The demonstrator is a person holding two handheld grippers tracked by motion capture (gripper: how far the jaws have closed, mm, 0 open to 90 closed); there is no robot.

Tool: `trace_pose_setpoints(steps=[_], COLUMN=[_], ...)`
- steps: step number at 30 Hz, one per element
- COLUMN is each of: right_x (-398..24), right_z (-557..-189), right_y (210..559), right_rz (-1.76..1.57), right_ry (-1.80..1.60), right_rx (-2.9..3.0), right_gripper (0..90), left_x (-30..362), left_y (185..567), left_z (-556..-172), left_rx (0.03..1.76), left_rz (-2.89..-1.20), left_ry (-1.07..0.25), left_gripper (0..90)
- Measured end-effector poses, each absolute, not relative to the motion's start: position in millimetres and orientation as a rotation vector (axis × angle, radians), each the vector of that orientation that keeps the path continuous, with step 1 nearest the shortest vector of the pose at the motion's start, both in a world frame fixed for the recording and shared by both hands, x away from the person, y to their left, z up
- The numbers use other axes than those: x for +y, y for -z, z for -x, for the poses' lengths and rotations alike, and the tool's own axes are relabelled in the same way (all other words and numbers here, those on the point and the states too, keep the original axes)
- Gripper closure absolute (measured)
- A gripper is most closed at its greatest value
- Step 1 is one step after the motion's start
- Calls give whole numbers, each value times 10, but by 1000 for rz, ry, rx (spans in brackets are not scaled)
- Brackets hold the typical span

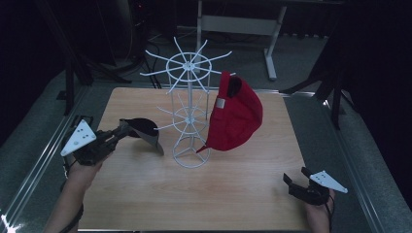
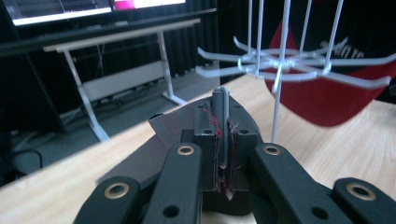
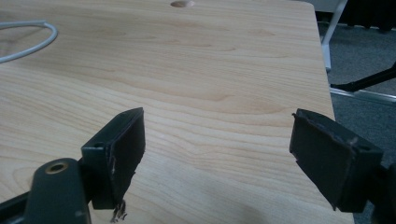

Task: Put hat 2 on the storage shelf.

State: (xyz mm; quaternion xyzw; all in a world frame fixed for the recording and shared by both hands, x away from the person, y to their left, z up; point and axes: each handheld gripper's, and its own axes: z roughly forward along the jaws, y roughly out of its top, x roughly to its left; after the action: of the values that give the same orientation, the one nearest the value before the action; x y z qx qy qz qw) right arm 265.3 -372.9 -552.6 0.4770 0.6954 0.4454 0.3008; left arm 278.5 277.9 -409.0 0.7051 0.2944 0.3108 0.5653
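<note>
A white wire hat rack (image 1: 189, 111) stands upright in the middle of the wooden table (image 1: 243, 194). On its right side hangs a red cap (image 1: 235, 114). Left of the rack, my left gripper (image 1: 125, 128) is shut on the edge of a black cap (image 1: 145, 131), held above the table with its brim pointing toward the rack. The left gripper view has the jaws (image 2: 222, 140) pinched on the cap's rim (image 2: 223, 100), with the rack's arms (image 2: 280, 60) and the red cap (image 2: 327, 98) just beyond. My right gripper (image 1: 296, 180) rests open near the front right corner, nothing between its jaws (image 3: 217, 149).
A white desk frame (image 1: 233, 24) stands on the floor behind the table. Dark stand legs (image 1: 335, 92) flank the table's far corners. Metal rails (image 1: 43, 160) run along the table's sides. The rack's base ring (image 3: 28, 42) lies to the far left of my right gripper.
</note>
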Motion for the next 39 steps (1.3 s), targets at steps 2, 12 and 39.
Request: trace_pose_setpoints(steps=[2, 12, 39], right_x=[-3731, -3730, -3721], right_z=[-2648, -2649, -2648], right_y=[5528, 5540, 5540], right_rz=[-1268, -1278, -1278], right_ry=[-1186, -1170, -1173], right_rx=[1825, 1794, 1815], right_gripper=[180, 177, 174], left_x=[2794, 2870, 2544], left_y=[4008, 3651, 2805], left_z=[-2776, -2595, -2521], left_rx=[686, 595, 425], left_rz=[-1643, -1607, -1585], left_ry=[-744, -752, -750], left_gripper=[857, 856, 856])
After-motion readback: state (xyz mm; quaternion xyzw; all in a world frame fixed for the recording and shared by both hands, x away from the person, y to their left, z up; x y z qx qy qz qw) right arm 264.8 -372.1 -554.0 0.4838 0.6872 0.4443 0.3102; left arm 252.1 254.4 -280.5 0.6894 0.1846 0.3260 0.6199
